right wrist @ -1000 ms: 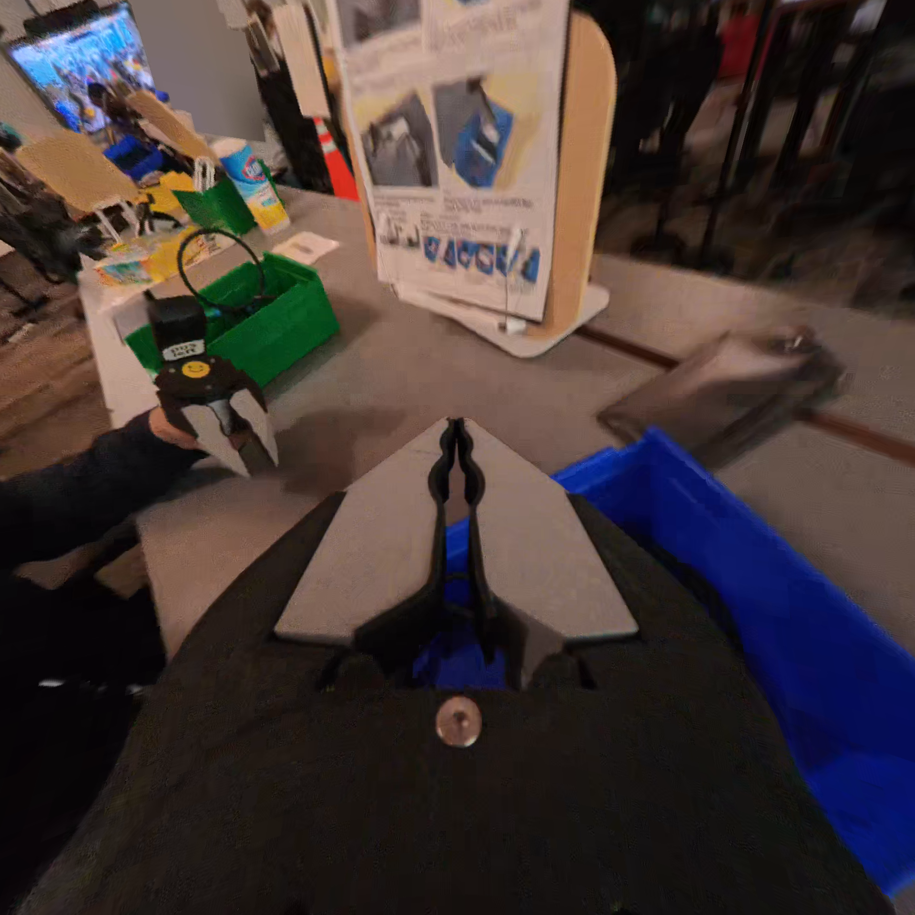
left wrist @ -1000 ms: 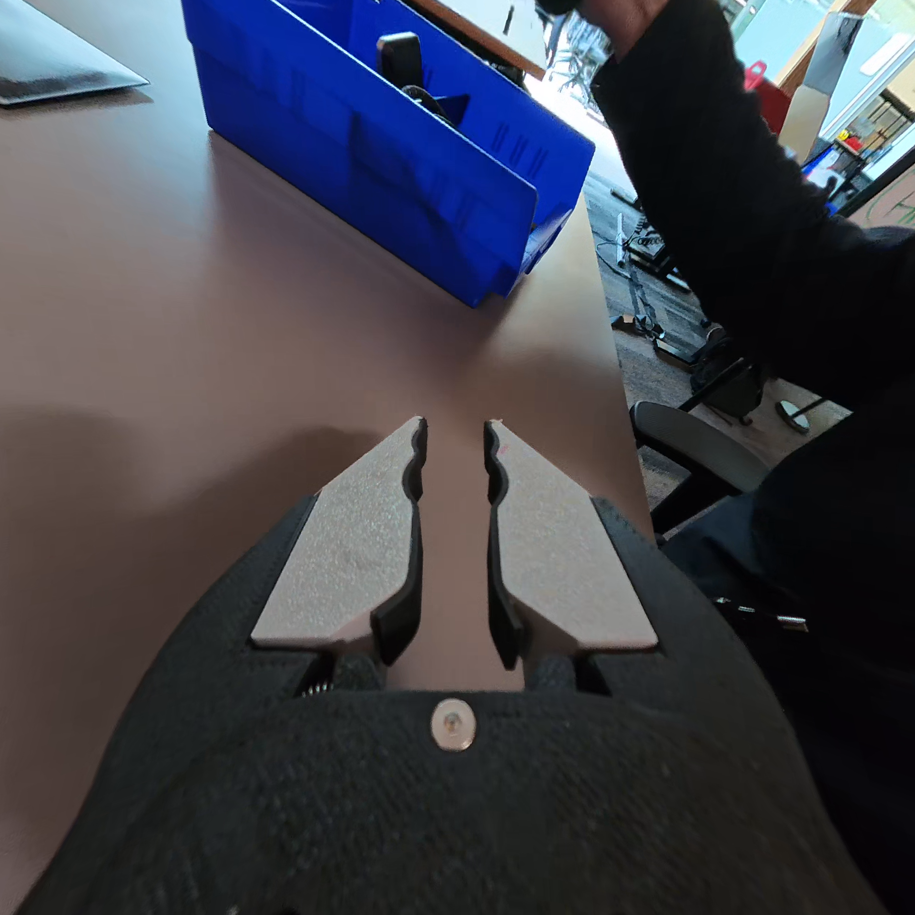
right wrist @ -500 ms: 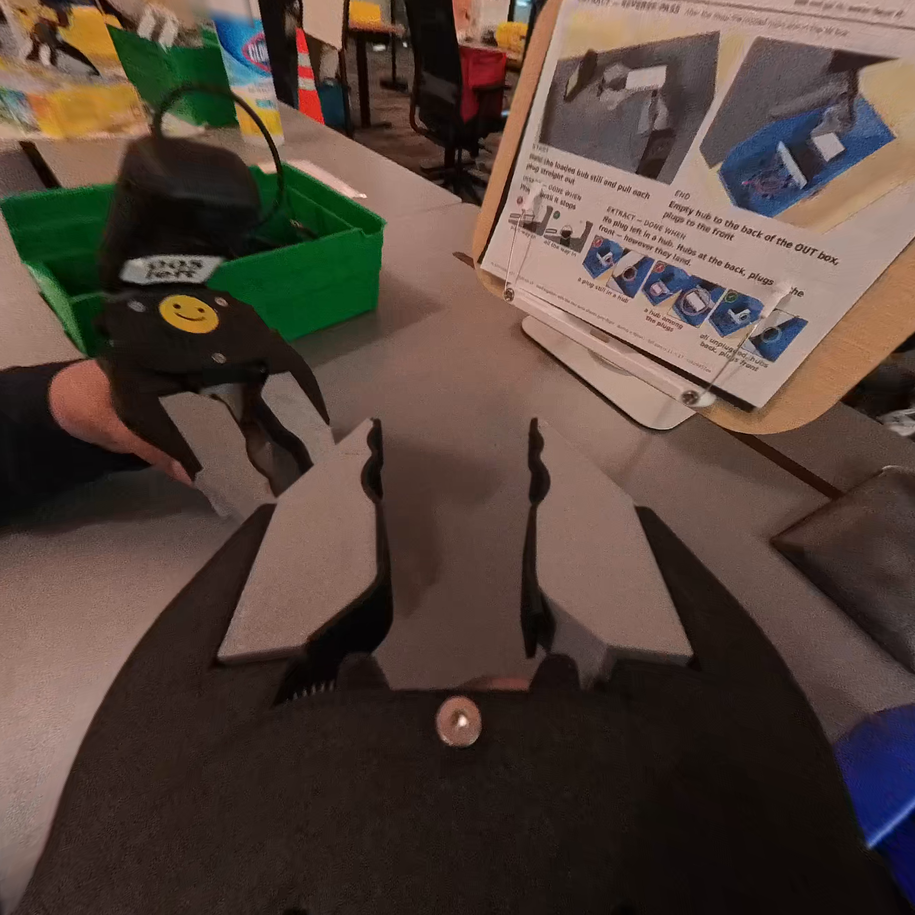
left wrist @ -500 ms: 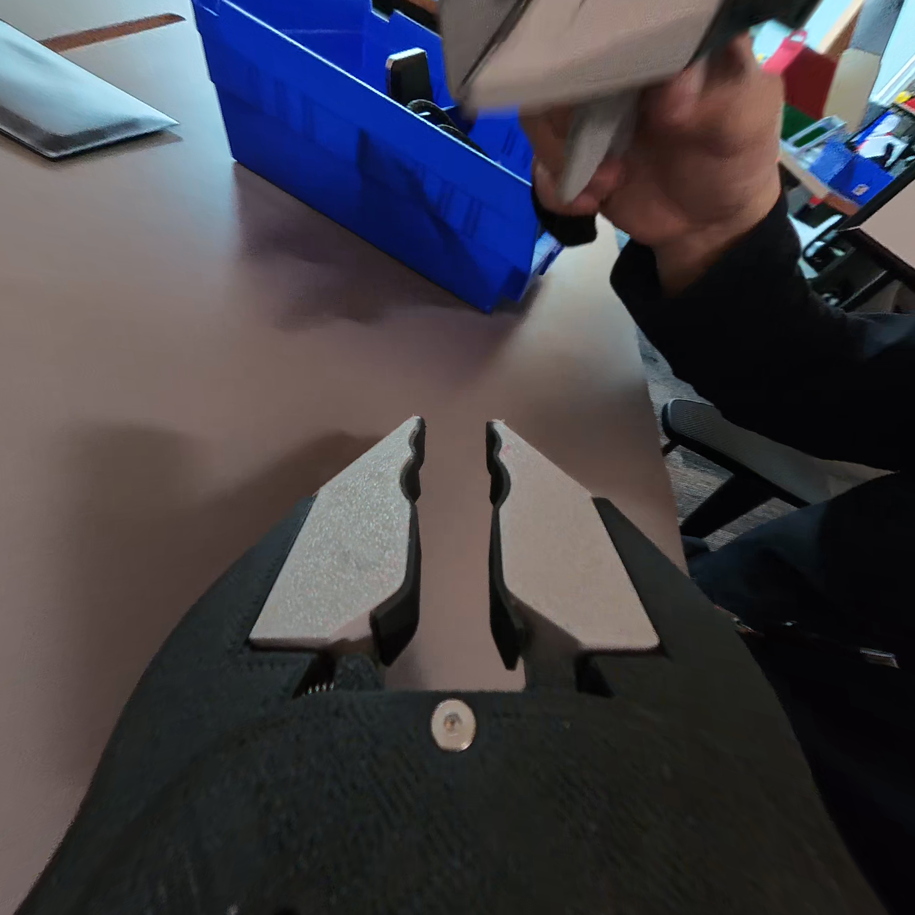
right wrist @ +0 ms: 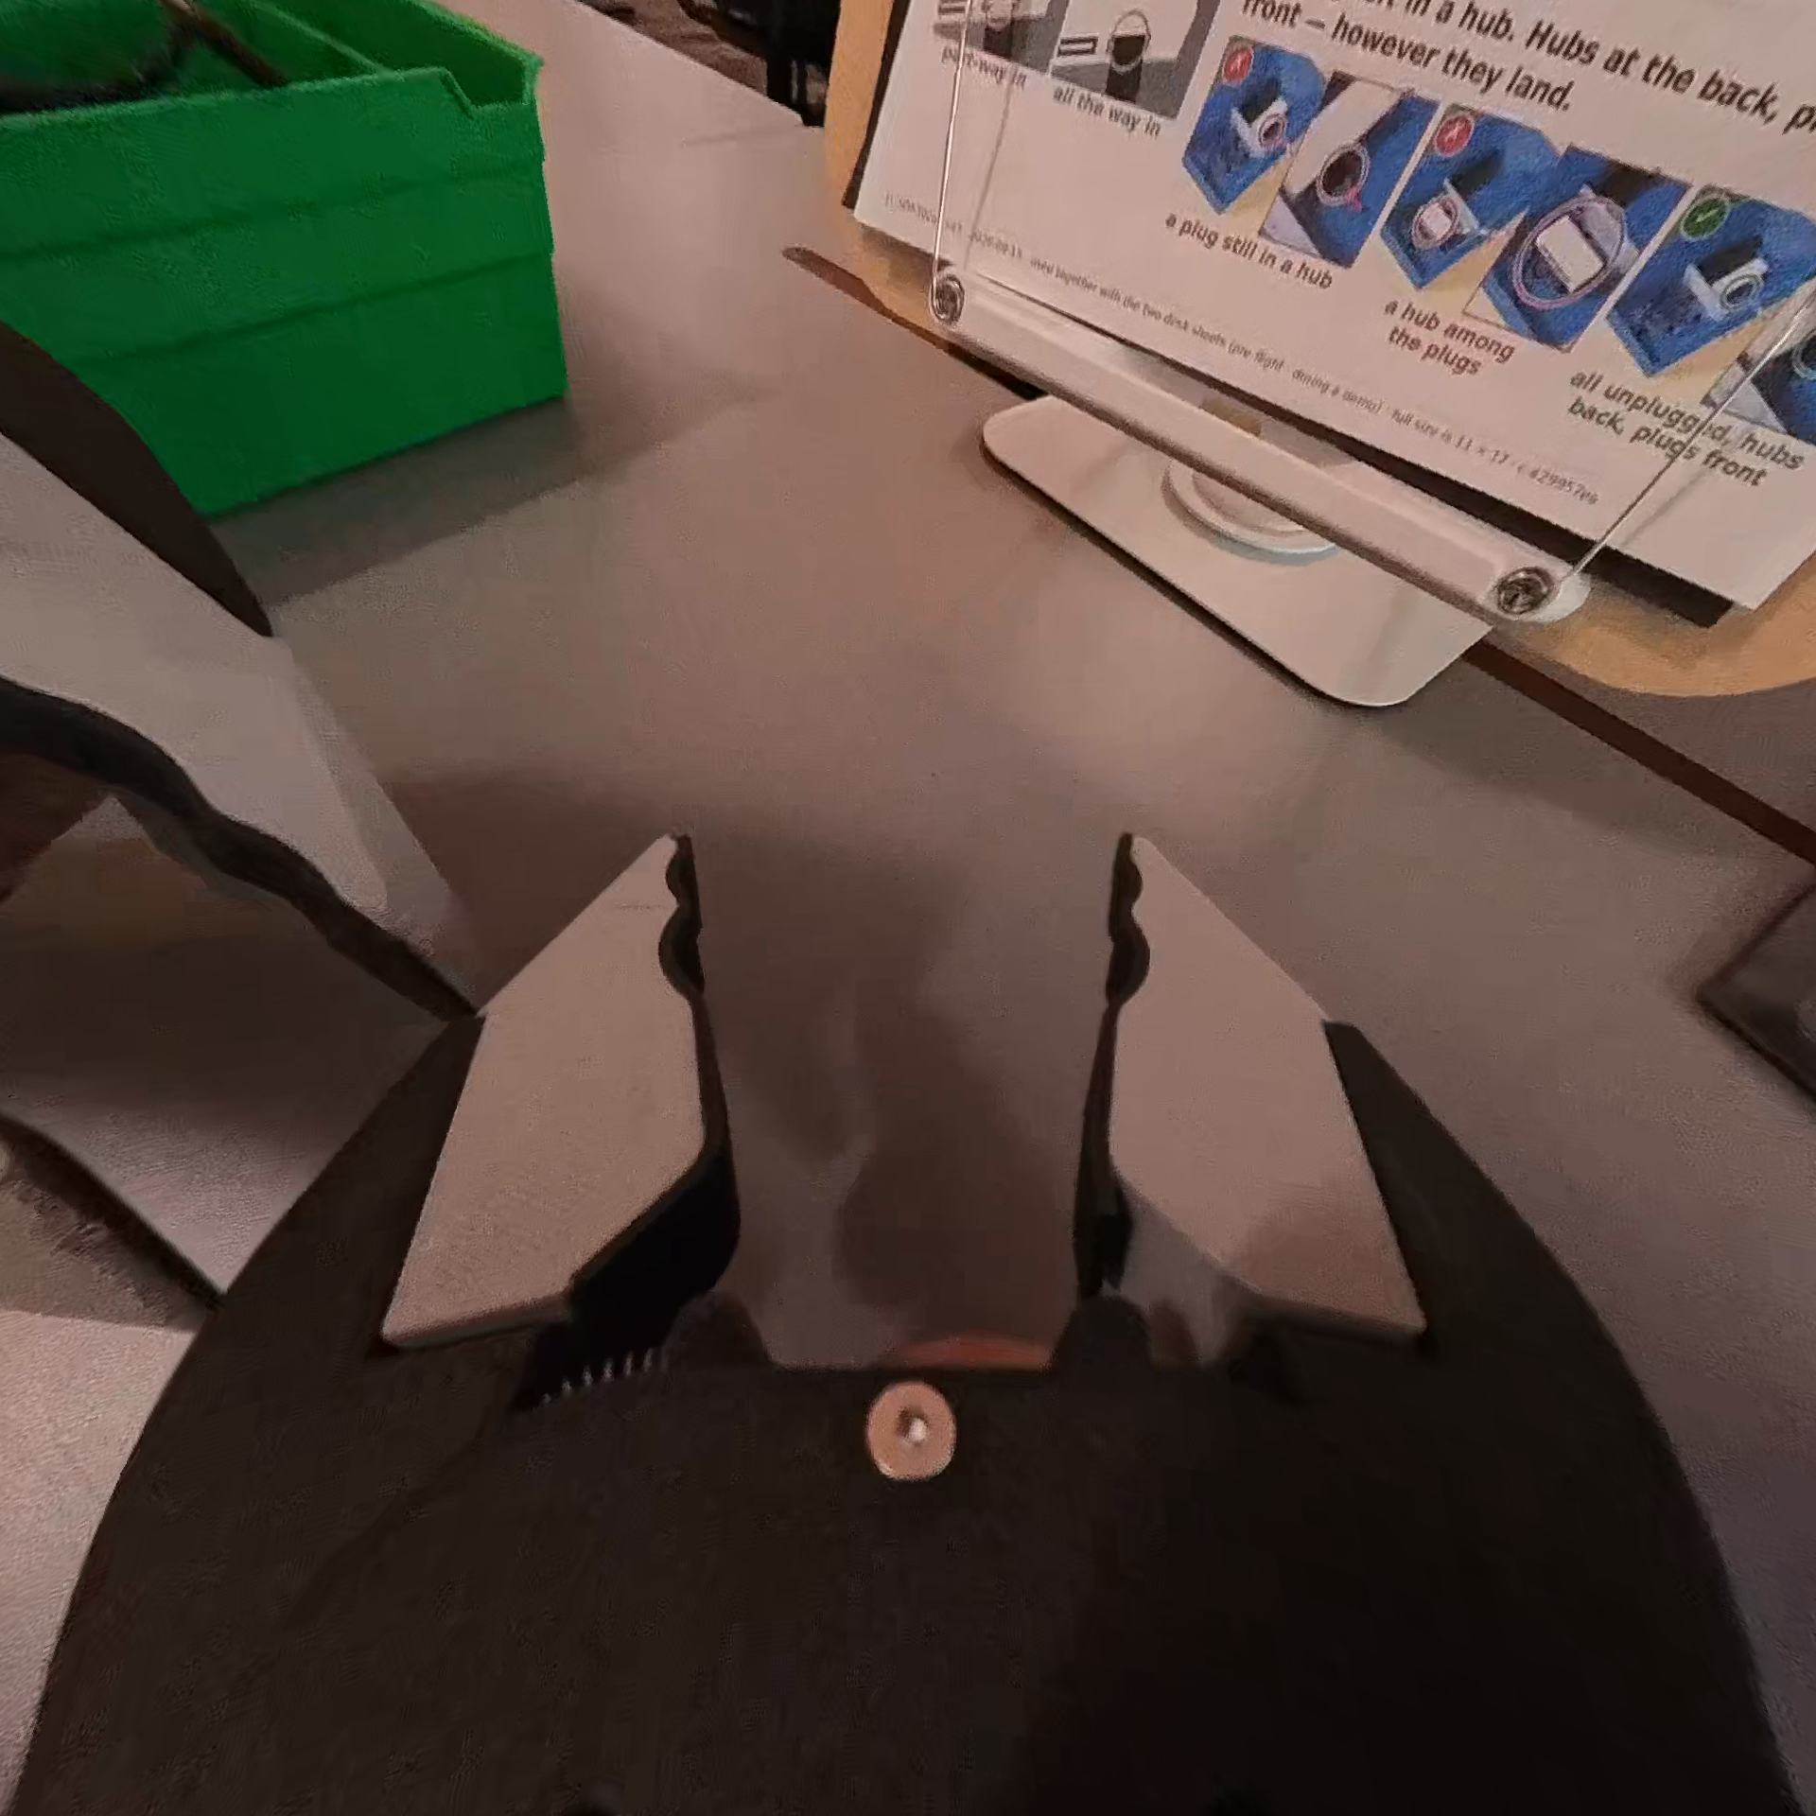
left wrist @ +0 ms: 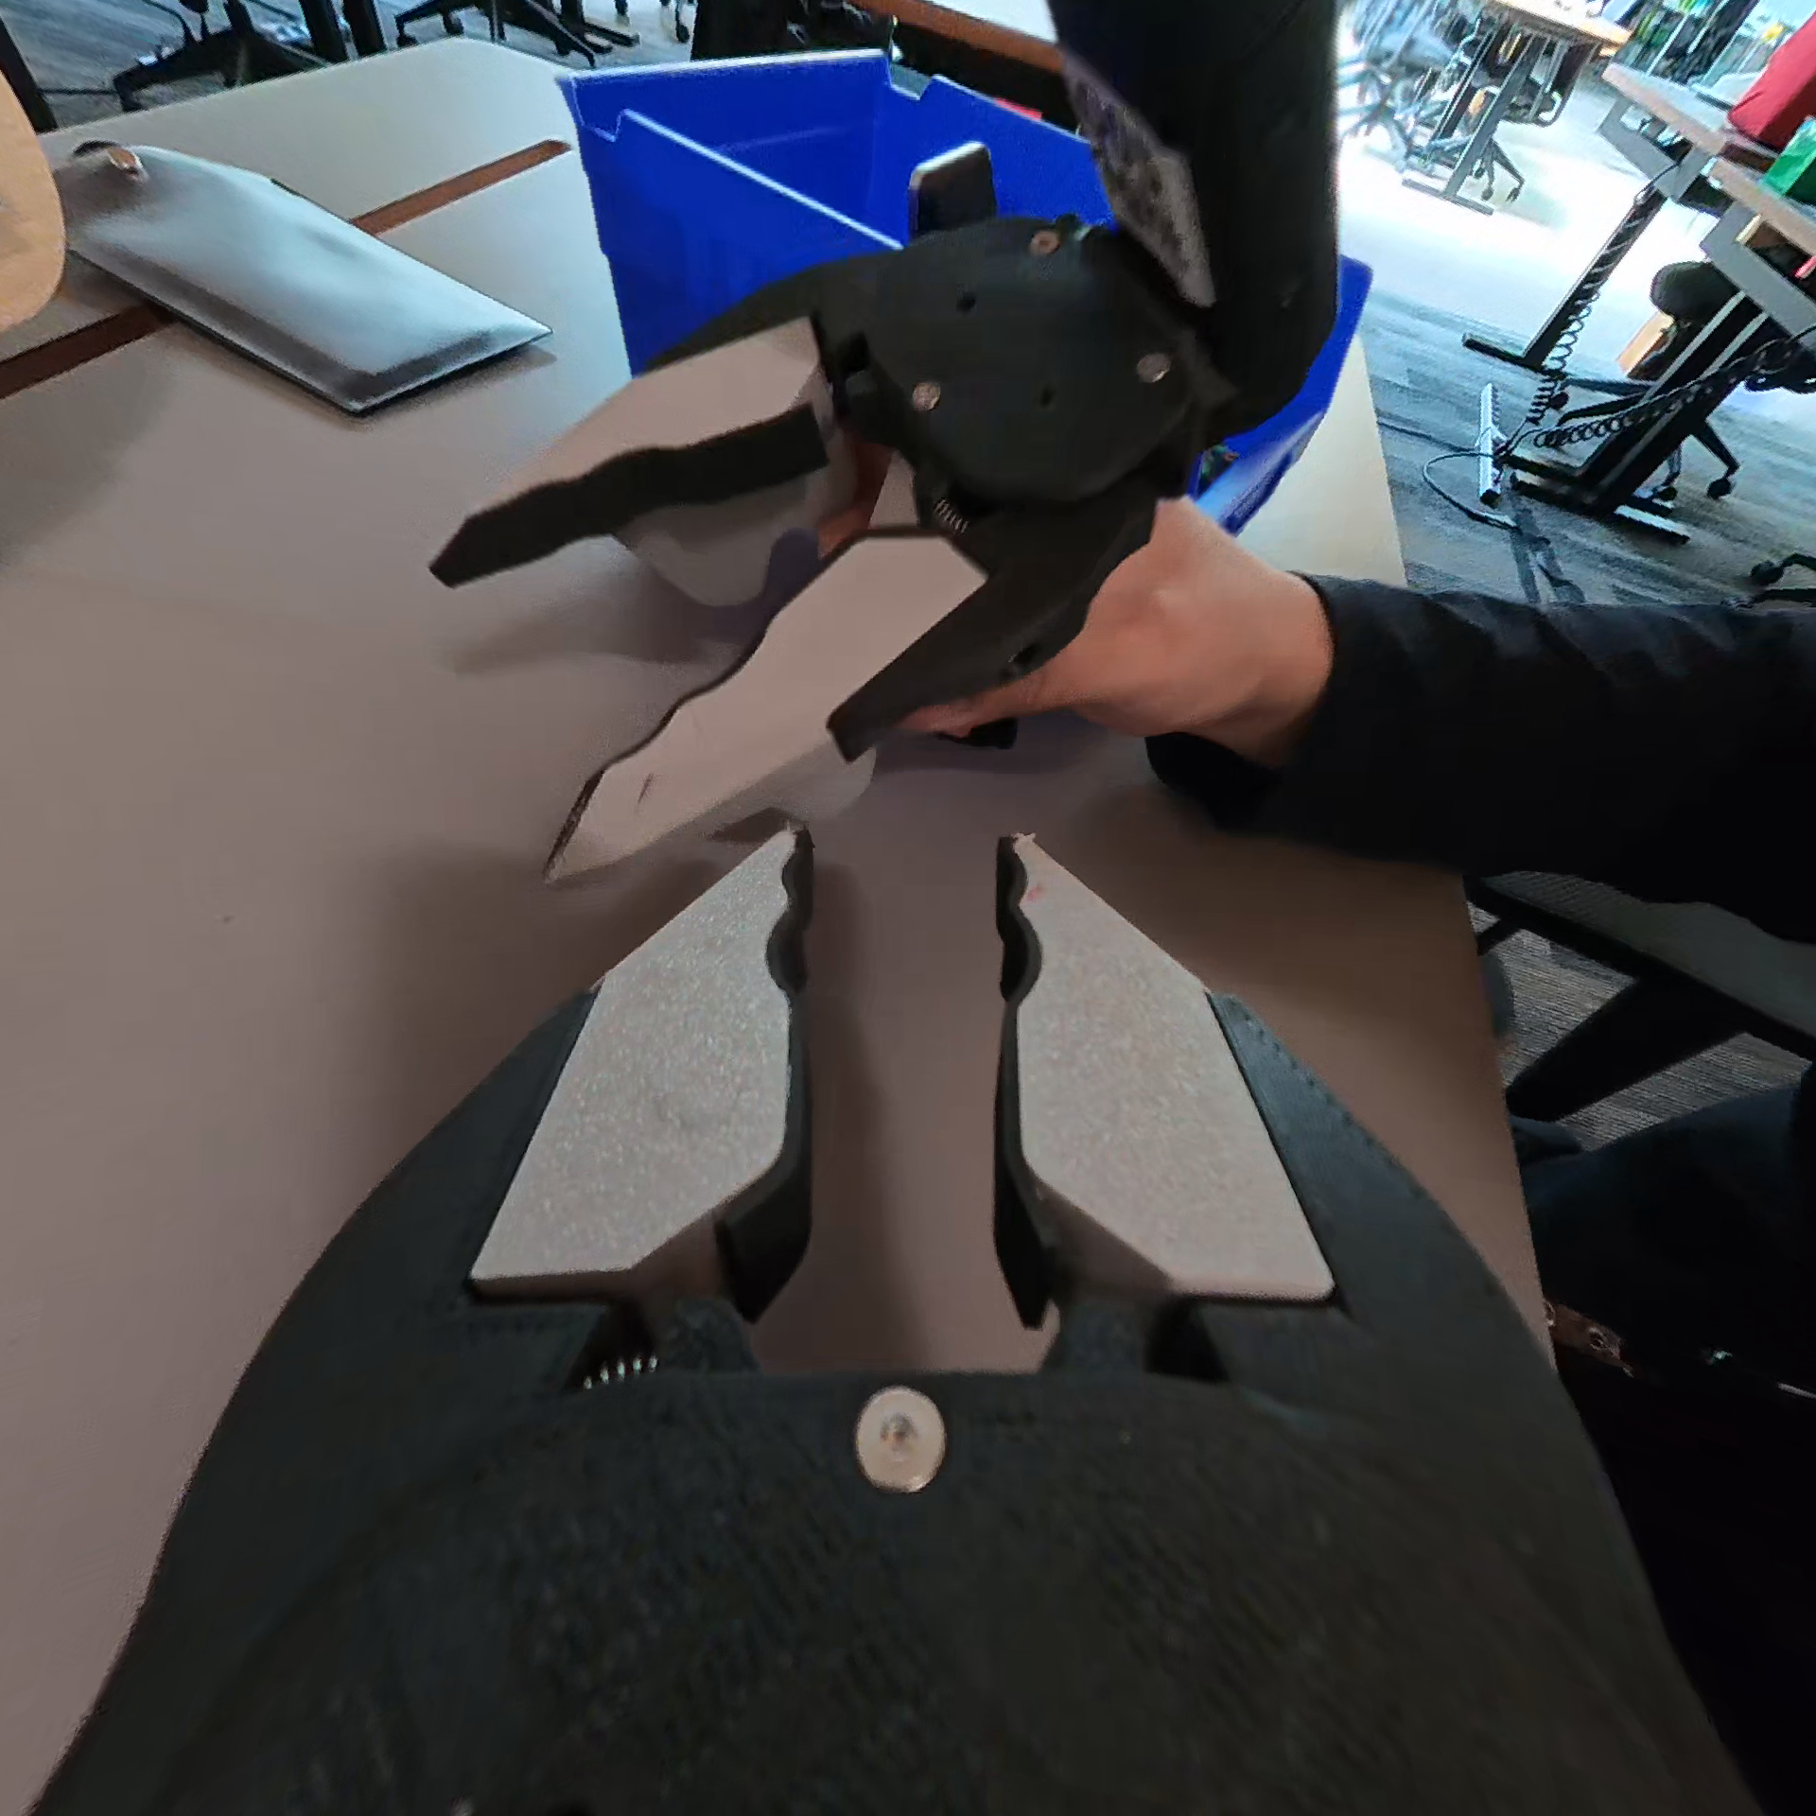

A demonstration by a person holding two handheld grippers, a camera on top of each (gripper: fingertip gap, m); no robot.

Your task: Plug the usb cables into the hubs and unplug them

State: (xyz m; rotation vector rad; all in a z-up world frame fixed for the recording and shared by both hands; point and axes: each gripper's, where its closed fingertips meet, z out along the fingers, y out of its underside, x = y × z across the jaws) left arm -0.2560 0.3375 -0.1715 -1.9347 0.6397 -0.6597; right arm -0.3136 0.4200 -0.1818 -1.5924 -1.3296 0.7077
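Observation:
My left gripper [left wrist: 909,855] is open and empty, low over the bare grey-brown table [left wrist: 246,786]. My right gripper [right wrist: 902,855] is open and empty too, low over the same table. In the left wrist view a hand [left wrist: 1169,649] holds the right gripper [left wrist: 501,717] just ahead of my left fingertips, its jaws spread wide and pointing left. One of its tips nearly touches my left finger [left wrist: 688,1061]. The left gripper's fingers [right wrist: 197,747] show at the left edge of the right wrist view.
A blue bin [left wrist: 747,197] with a black upright part [left wrist: 948,187] stands behind the right gripper. A flat dark pouch [left wrist: 295,275] lies at the back left. A green bin [right wrist: 275,246] and a printed sheet on a white stand [right wrist: 1228,550] are ahead. The table edge [left wrist: 1425,884] runs along the right.
The right gripper came from over the blue bin down to the table beside the left gripper and opened from shut. The left gripper's jaws opened wider.

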